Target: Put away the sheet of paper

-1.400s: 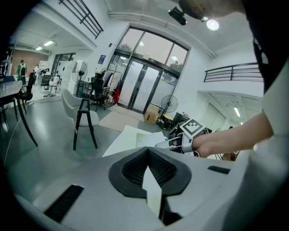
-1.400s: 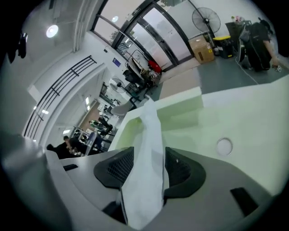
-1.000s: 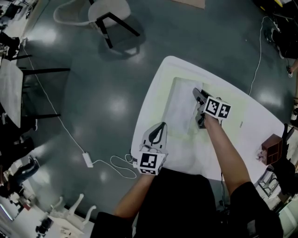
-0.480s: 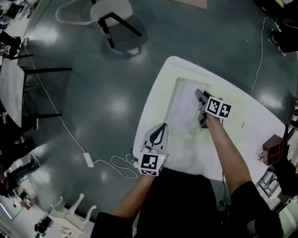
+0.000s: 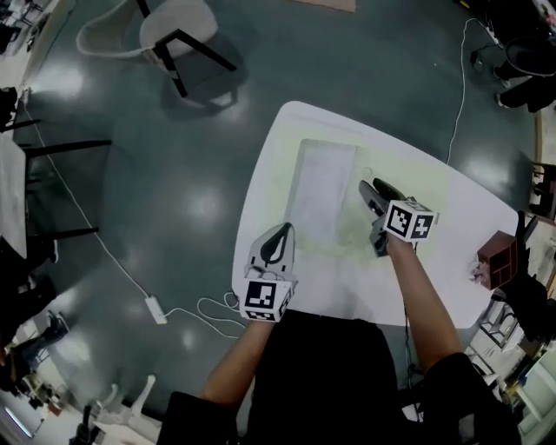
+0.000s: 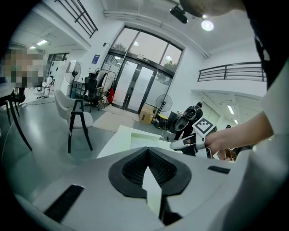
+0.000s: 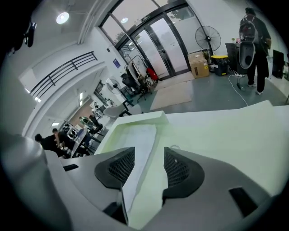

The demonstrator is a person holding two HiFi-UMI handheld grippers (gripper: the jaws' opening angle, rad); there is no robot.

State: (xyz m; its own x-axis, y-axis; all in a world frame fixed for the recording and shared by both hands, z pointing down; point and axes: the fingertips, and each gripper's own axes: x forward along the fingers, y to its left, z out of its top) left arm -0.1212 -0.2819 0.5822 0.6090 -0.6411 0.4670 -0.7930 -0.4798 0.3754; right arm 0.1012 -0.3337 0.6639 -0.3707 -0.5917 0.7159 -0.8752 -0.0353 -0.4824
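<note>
Now the right gripper (image 5: 372, 191), its jaws just opened wide and pinching nothing, hangs just right of the sheet of paper (image 5: 323, 193). The sheet lies flat, its long axis running toward the far edge of the surface (image 5: 473, 222). The left gripper (image 5: 278, 233), pressed together, waits farther off at the near left edge. Bare room spreads toward the right edge.

Right gripper (image 7: 149, 159) hides sheet's (image 7: 137, 135) near end; chair (image 5: 178, 19) cut by top edge
</note>
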